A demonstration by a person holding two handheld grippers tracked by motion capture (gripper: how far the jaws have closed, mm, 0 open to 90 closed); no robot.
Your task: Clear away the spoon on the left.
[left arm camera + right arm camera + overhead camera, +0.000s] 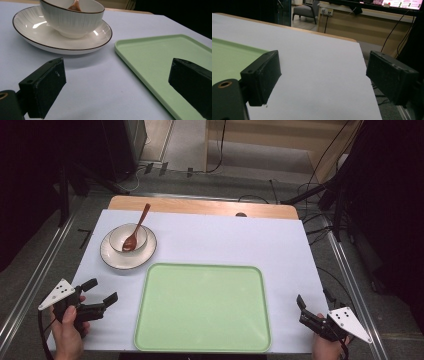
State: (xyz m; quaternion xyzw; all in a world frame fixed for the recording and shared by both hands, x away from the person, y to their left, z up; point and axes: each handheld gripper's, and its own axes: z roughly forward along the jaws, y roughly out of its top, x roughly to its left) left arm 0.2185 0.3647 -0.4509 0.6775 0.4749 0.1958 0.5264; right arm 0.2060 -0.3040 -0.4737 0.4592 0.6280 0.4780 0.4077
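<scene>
Both my hands sit at the near edge of the counter (pixel 215 240), one at each side of the green tray (pixel 202 307). My left fingers (pixel 42 91) stand wide apart with nothing between them, aimed past the tray's corner at the bowl (pixel 128 238), probably so the next reach runs straight to it. My left gripper (pixel 100 292) rests low over the white sheet, well short of the plate (pixel 111 256). On my right gripper (pixel 303 312) the fingers (pixel 263 76) are likewise spread and empty, hovering over bare sheet beside the tray's right rim. The bowl stands on the plate at the far left, just beyond the tray's corner, and the wooden spoon (pixel 136 230) lies in it with its handle leaning over the far rim. I judge the tray lies bare in the middle so the dishes can be set on it.
</scene>
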